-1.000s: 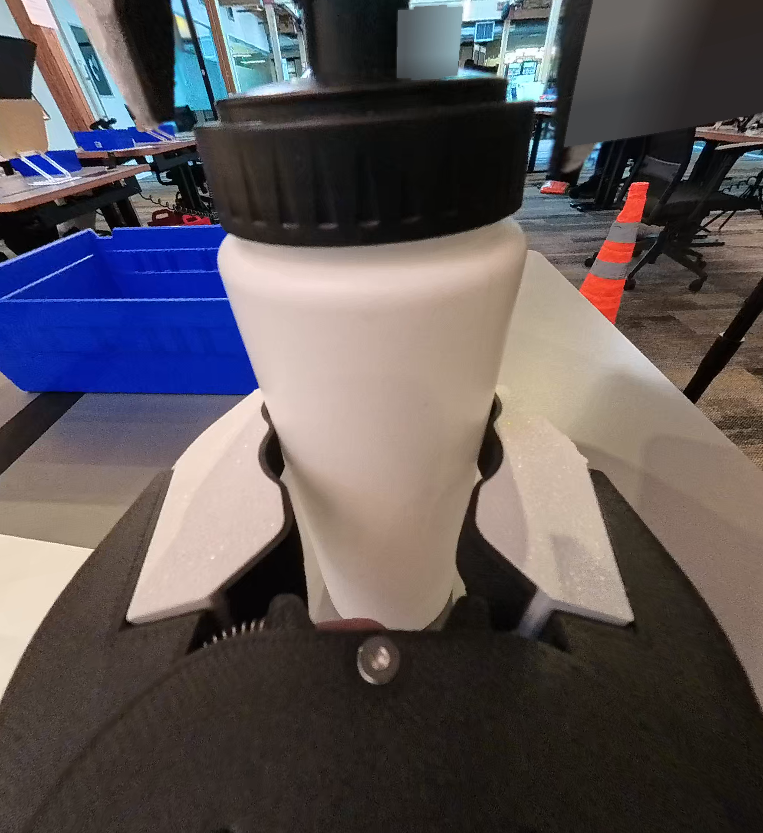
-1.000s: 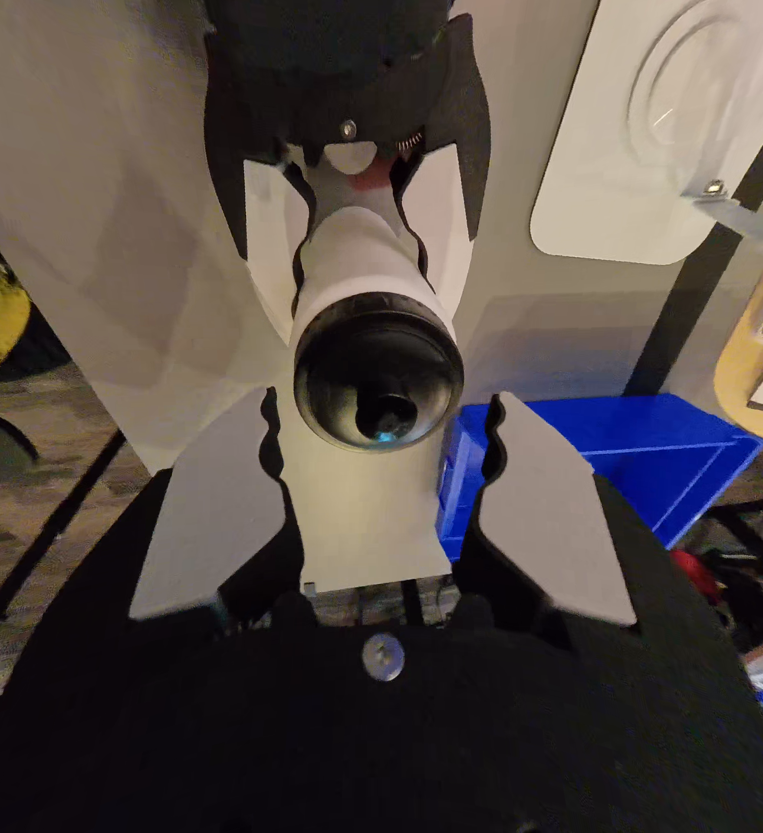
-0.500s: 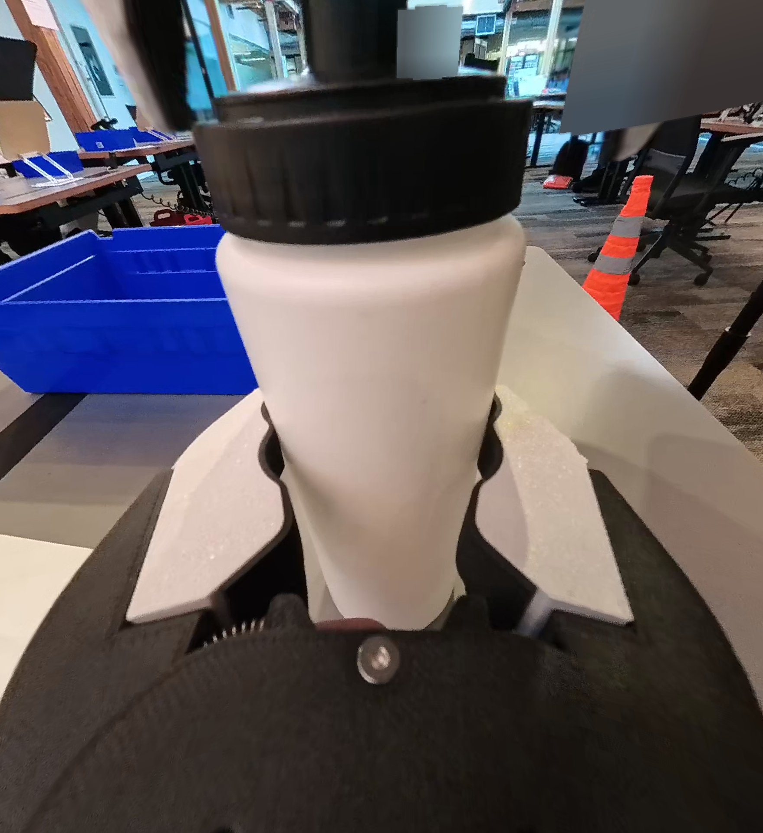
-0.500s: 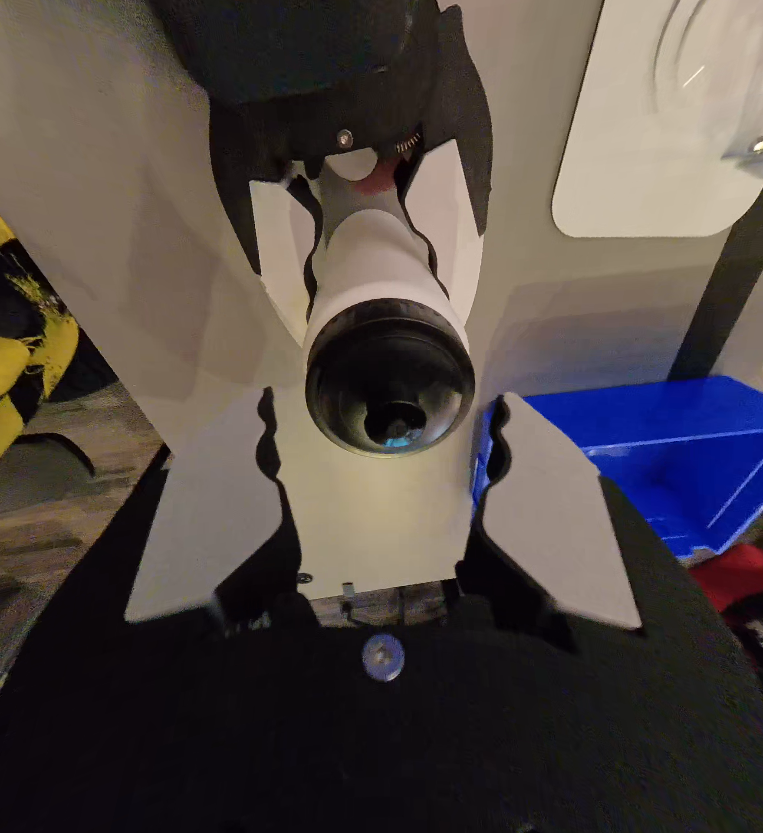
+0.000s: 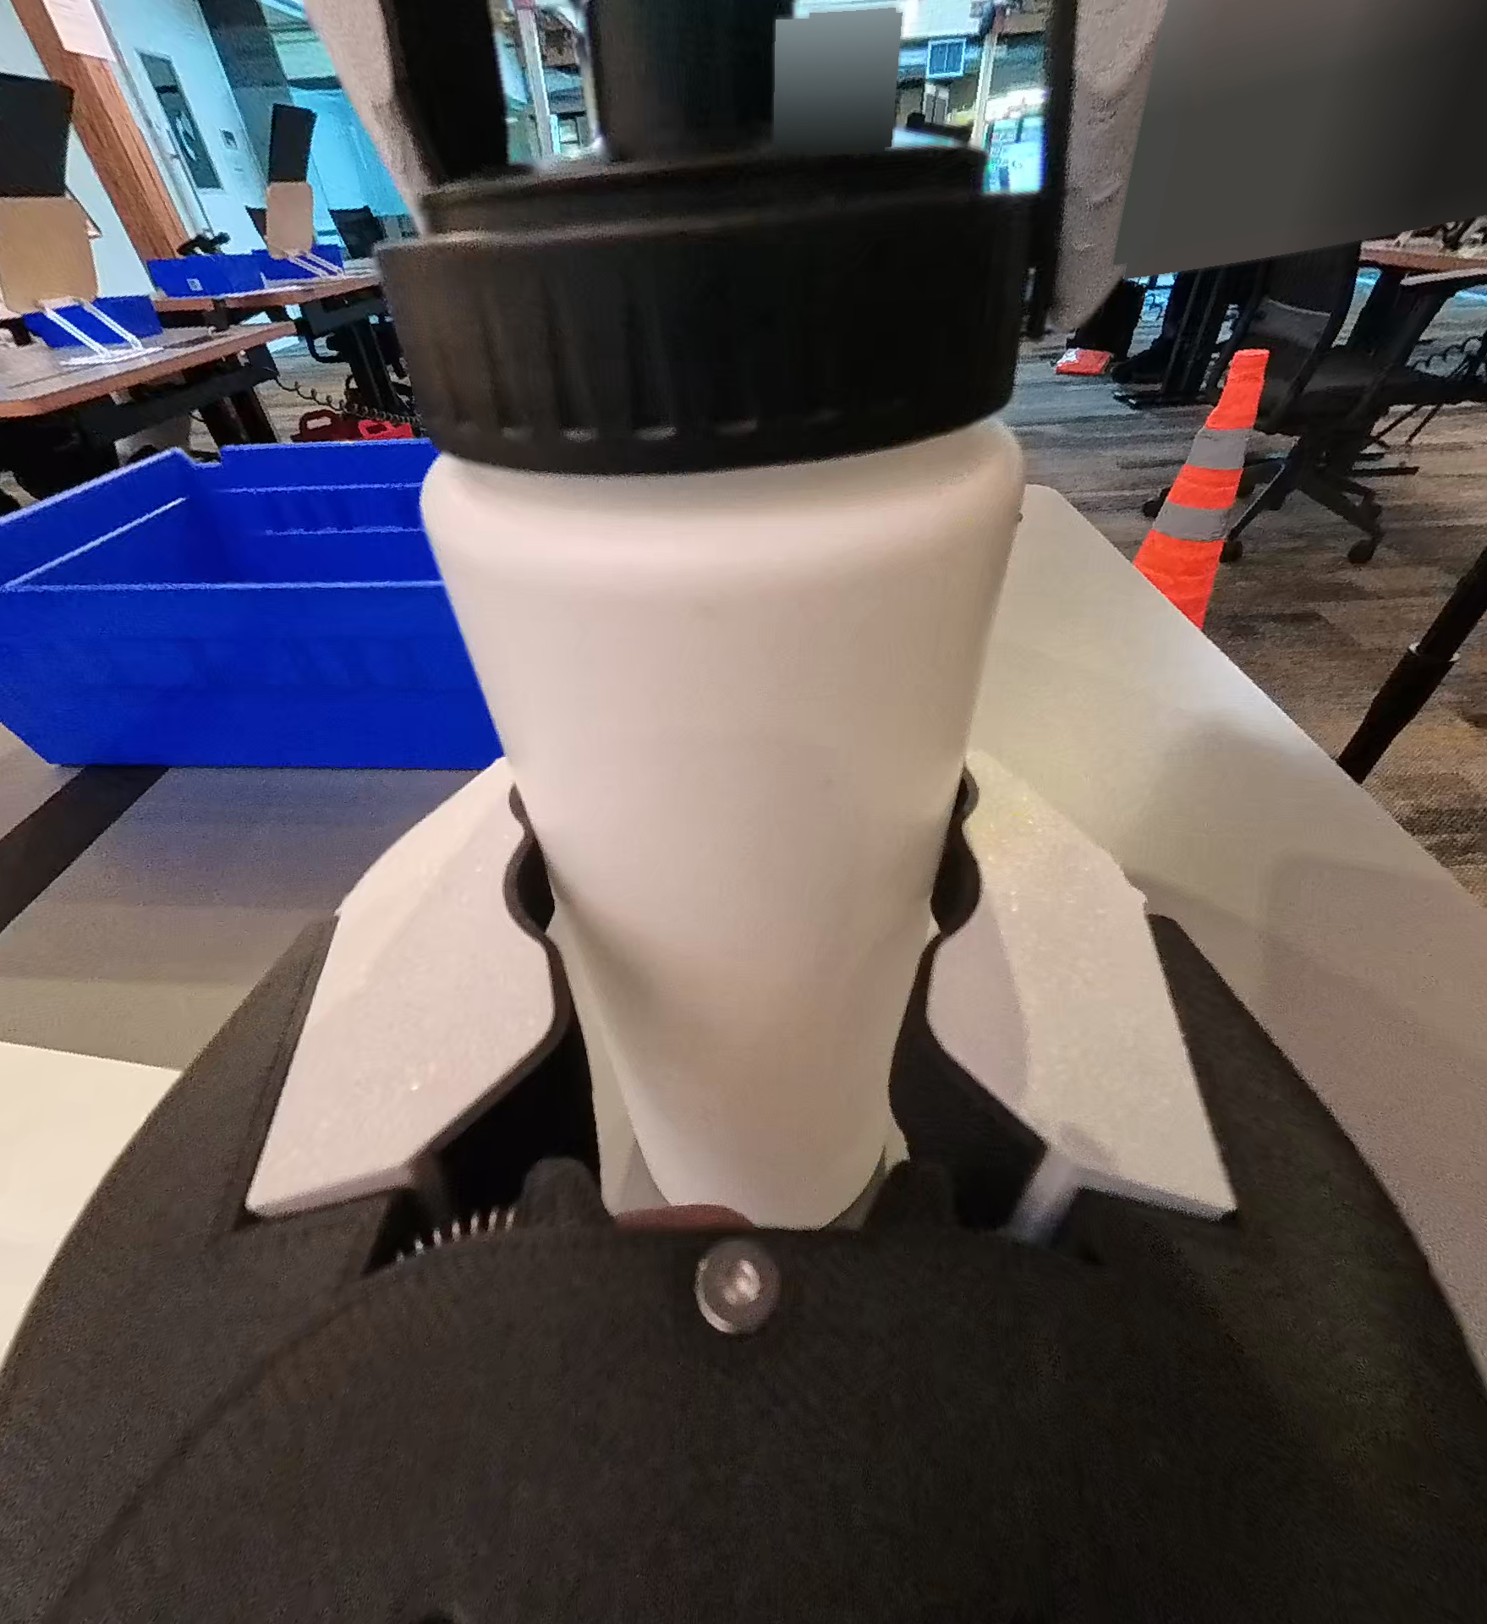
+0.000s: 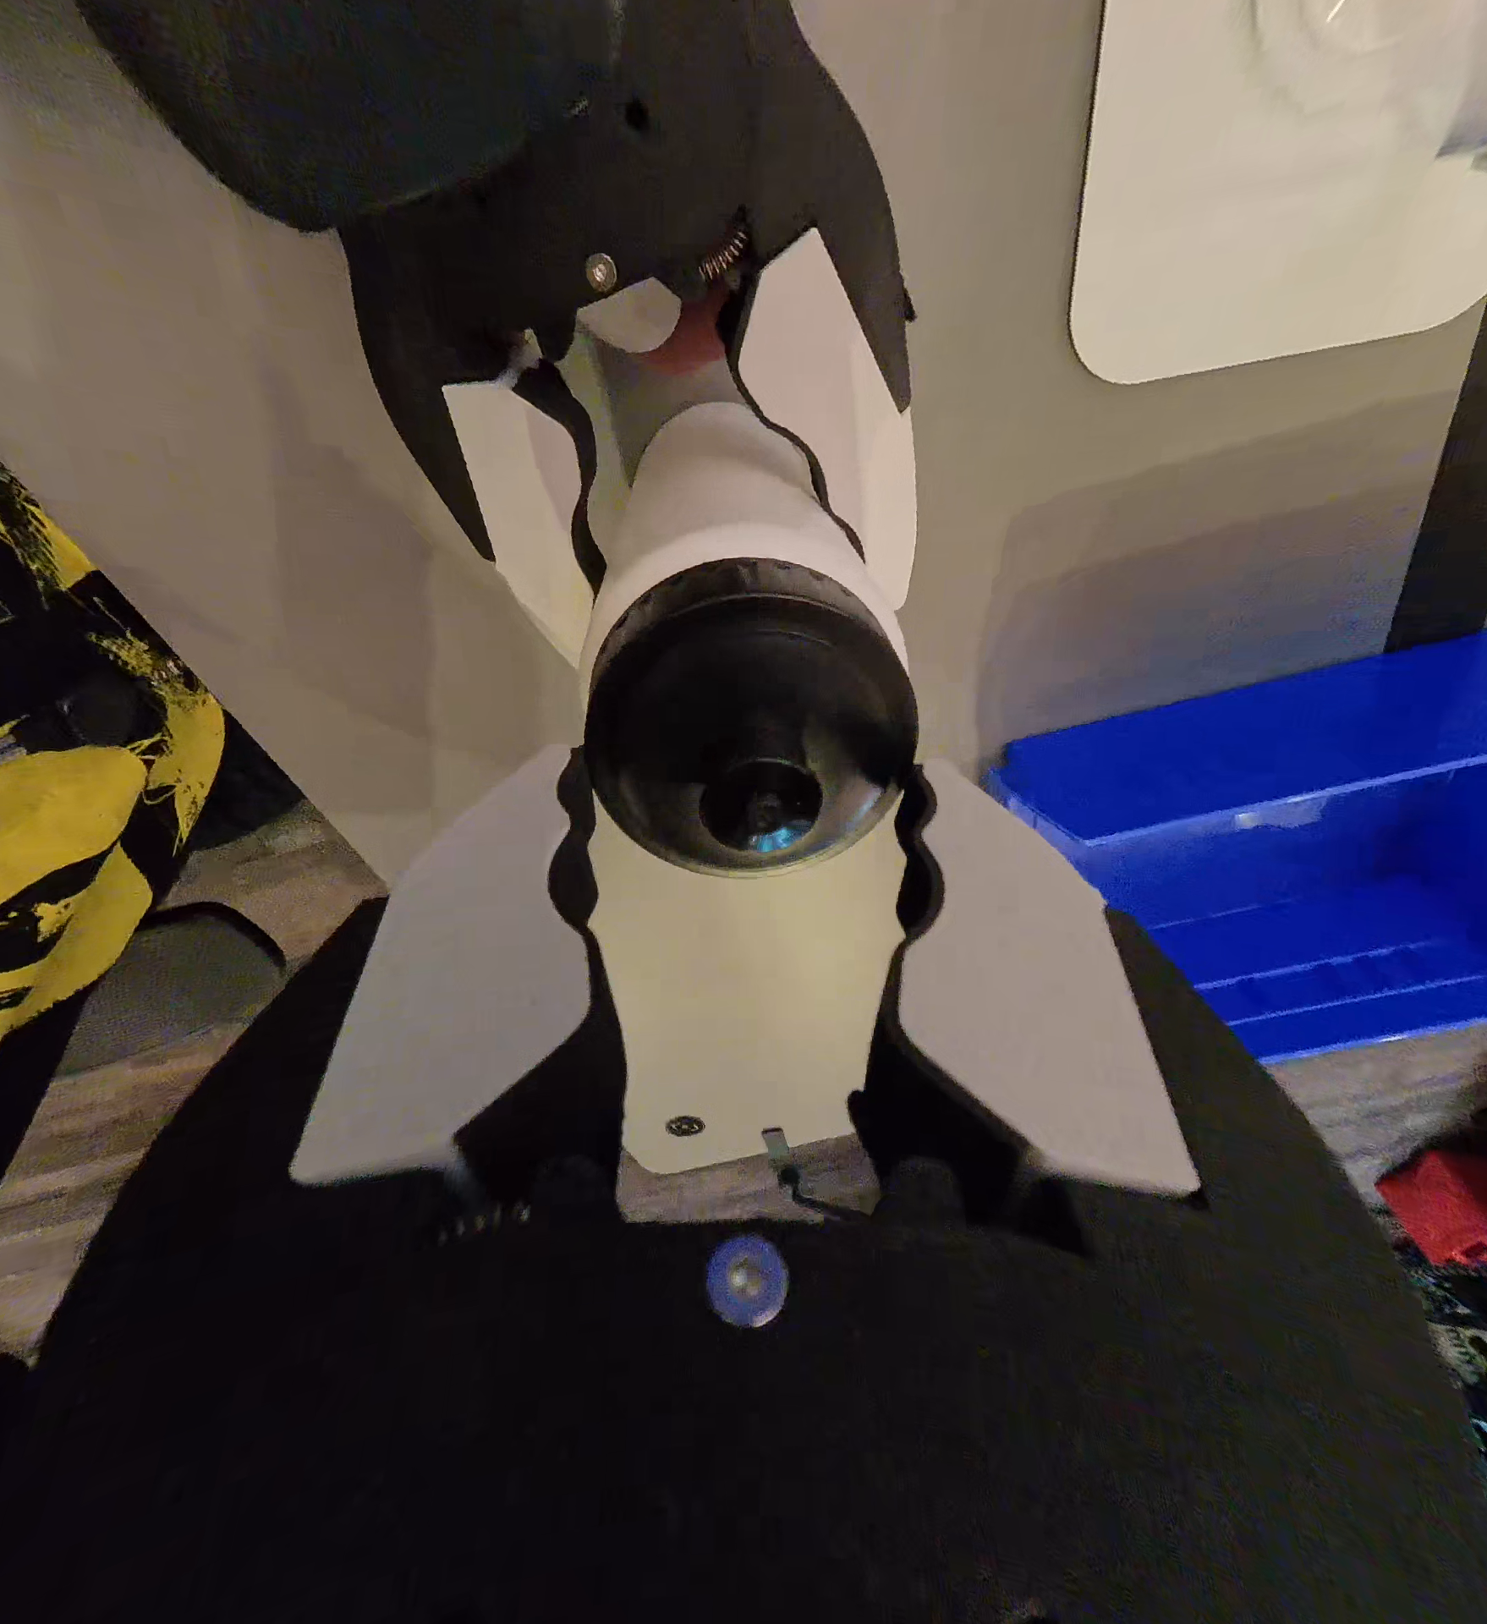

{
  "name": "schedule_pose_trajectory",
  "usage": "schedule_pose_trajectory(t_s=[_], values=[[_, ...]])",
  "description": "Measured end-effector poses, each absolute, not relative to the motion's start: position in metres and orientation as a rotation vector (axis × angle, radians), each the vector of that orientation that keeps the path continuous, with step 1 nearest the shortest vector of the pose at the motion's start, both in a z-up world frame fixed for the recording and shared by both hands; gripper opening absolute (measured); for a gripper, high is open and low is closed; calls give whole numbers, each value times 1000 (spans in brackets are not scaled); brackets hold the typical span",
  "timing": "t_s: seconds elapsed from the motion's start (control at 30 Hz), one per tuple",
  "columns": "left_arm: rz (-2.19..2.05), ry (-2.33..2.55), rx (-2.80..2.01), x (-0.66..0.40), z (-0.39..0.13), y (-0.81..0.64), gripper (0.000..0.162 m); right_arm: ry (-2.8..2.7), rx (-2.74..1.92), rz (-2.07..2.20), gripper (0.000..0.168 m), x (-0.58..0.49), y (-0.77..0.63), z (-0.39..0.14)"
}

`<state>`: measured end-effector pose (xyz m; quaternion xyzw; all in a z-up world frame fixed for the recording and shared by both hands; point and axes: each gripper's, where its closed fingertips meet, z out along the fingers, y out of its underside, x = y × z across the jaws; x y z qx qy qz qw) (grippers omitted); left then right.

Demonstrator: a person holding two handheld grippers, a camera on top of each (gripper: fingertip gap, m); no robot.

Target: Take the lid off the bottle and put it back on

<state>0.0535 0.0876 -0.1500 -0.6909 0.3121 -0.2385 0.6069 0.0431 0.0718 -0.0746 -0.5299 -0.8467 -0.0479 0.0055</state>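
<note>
— Bottle is upright above the white table, clamped low on its body by the left gripper. What changed?

— The right gripper came down closer over the black lid; a second ago it was farther off. Its fingers stand apart at both sides, gripping nothing. I think unscrewing comes next.

— Is the lid touched already?

— I cannot tell. The bottle's bottom is hidden too, and the blue bin is partly covered.

left gripper clamped – right gripper open, above
</note>
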Motion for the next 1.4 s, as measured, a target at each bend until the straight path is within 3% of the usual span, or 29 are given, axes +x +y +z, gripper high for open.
schedule_pose_trajectory(t_s=[0.13,0.27,0.37,0.5,0.6,0.67,0.7,0.83,1.13,1.17,1.23,1.33,1.4], values=[[-552,722,-1598,54,-150,88,86,-2783,-1420,-190,86,46,72,-78],[-555,719,-1595,54,-150,88,86,-2821,-1271,-172,69,41,75,-77],[-556,717,-1596,53,-150,88,86,-2810,-1295,-155,69,41,74,-78],[-570,704,-1596,51,-150,88,86,-2636,-1687,-90,70,39,73,-79],[-550,725,-1598,55,-150,87,86,-2718,-1617,-148,72,45,72,-80],[-554,722,-1597,54,-150,87,86,-2756,-1470,-206,91,44,77,-80],[-555,721,-1597,54,-150,88,86,-2762,-1431,-232,93,44,79,-79],[-558,720,-1596,54,-150,88,86,-2824,-1259,-142,69,39,72,-75],[-564,715,-1597,53,-150,88,86,-2619,-1709,-80,69,38,71,-77],[-560,725,-1596,55,-150,87,86,-2650,-1676,-87,70,40,70,-77],[-562,722,-1597,55,-150,87,86,-2712,-1502,-93,95,38,70,-77],[-566,722,-1595,55,-150,87,86,-2764,-1344,-158,84,41,76,-76],[-566,721,-1595,55,-150,87,86,-2821,-1245,-134,69,41,73,-76]])
